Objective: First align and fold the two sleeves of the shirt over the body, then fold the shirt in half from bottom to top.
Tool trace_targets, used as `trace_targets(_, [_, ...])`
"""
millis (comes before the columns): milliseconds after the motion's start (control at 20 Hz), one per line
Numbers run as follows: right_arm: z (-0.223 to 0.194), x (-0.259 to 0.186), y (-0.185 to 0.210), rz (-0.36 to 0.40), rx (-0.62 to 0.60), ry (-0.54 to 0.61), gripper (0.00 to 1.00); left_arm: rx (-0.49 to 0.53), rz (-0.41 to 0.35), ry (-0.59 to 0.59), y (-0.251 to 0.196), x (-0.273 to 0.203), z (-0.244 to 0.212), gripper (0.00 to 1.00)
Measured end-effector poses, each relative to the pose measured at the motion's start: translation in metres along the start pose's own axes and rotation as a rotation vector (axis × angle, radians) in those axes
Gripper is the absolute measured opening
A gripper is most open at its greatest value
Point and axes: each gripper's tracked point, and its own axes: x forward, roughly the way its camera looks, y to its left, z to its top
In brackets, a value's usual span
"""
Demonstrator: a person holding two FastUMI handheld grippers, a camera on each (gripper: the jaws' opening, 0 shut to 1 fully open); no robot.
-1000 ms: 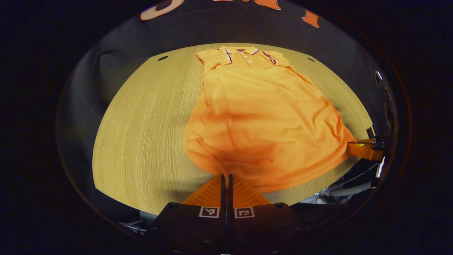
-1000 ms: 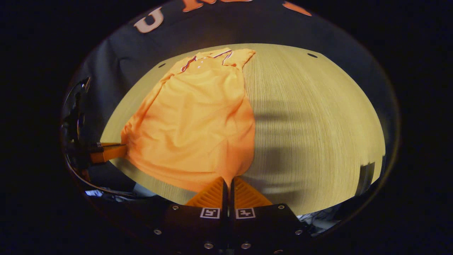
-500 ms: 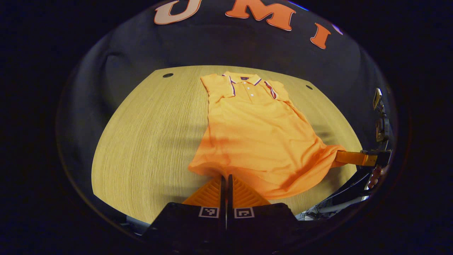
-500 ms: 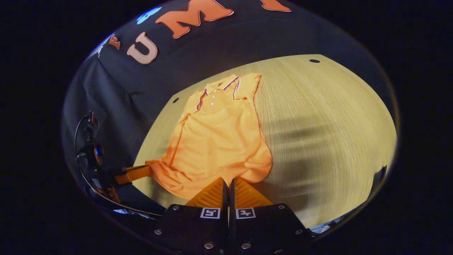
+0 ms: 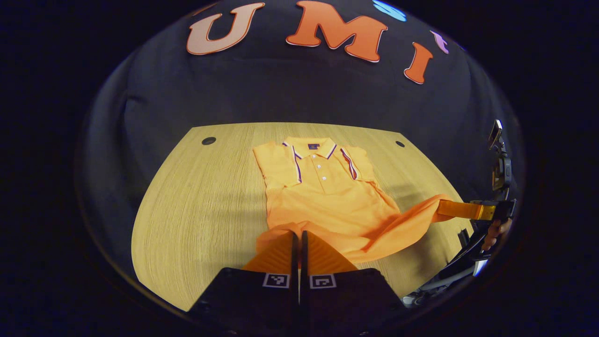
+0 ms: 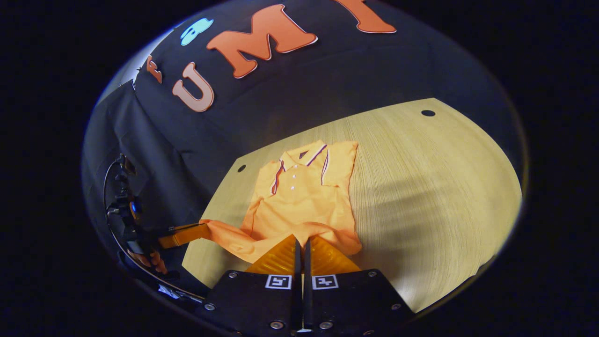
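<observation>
The orange shirt (image 5: pixel 323 196) lies on the wooden table (image 5: pixel 196 210) with its collar (image 5: pixel 310 146) toward the black wall. Both sleeves are already folded over the body, so the upper part of the shirt looks like a narrow rectangle. The bottom hem is lifted off the table and hangs between the two grippers.

In the left gripper view, the left gripper (image 5: pixel 297 236) is at the near left corner of the shirt. Its two fingers are pressed together with the hem pinched between them, and the cloth rises from the table up to the tips. To the right of the shirt, the right gripper (image 5: pixel 444 209) pinches the other corner of the hem and pulls it out into a stretched point. A hand (image 5: pixel 493 233) holds that gripper from behind.

In the right gripper view, the right gripper (image 6: pixel 302 242) is closed on the near right corner of the shirt (image 6: pixel 299 201). The left gripper (image 6: pixel 202 229) is at the left of the shirt and grips the far corner, with the hem sagging between them. The table (image 6: pixel 421 196) to the right of the shirt is bare
</observation>
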Motion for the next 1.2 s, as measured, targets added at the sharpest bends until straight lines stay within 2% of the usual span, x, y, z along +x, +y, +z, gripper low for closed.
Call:
trace_targets(350, [0.065, 0.039, 0.001, -0.023, -0.015, -0.043, 0.02, -0.033, -0.013, -0.029, 0.018, 0.047, 0.069, 0.01])
trace_targets(700, [0.107, 0.094, -0.005, -0.076, -0.029, 0.002, 0.02, -0.041, -0.048, -0.016, 0.036, 0.097, 0.122, 0.01])
trace_targets(1200, [0.16, 0.172, -0.024, -0.161, -0.05, 0.049, 0.01, -0.08, -0.041, 0.052, 0.076, 0.173, 0.175, 0.0])
